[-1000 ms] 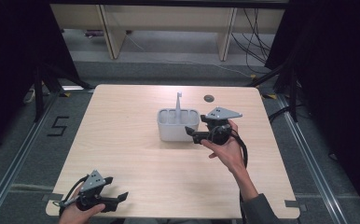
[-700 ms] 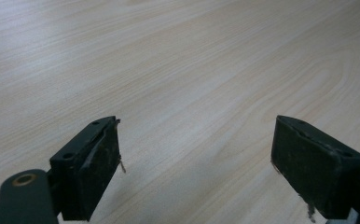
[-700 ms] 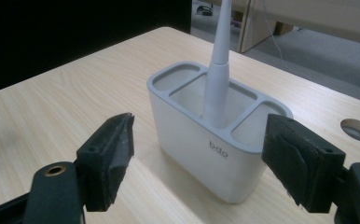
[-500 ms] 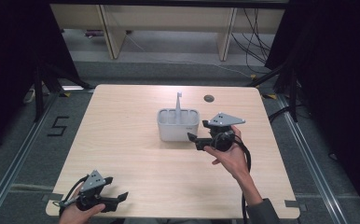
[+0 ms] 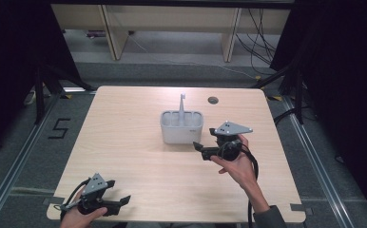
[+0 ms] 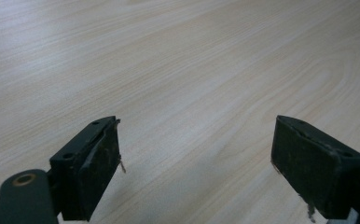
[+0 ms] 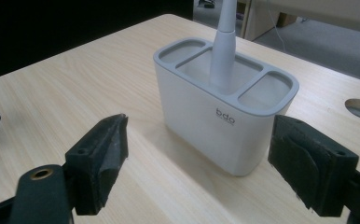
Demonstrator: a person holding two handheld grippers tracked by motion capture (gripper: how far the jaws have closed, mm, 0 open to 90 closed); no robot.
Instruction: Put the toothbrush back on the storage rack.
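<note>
The right gripper is held above the table at about 4 o'clock from the white caddy, its jaws pointed toward 9 o'clock and spread wide with nothing between them. The right hand supports it from below, palm up, the forearm entering from 5 o'clock. In the right gripper view the caddy is seen just beyond the jaw tips, untouched, with three top compartments and an upright white handle rising from the middle one. The lettering "bdo" is read on its side wall.

The left gripper is held low at the table's 7 o'clock corner, close to the near edge, jaws pointed toward 3 o'clock and wide apart. Only bare wood grain is seen between them.

The caddy is placed slightly beyond table centre. A round cable hole is noted at 1 o'clock from it, near the far edge. Open tabletop is left on the caddy's 9 o'clock side and across the near half.
</note>
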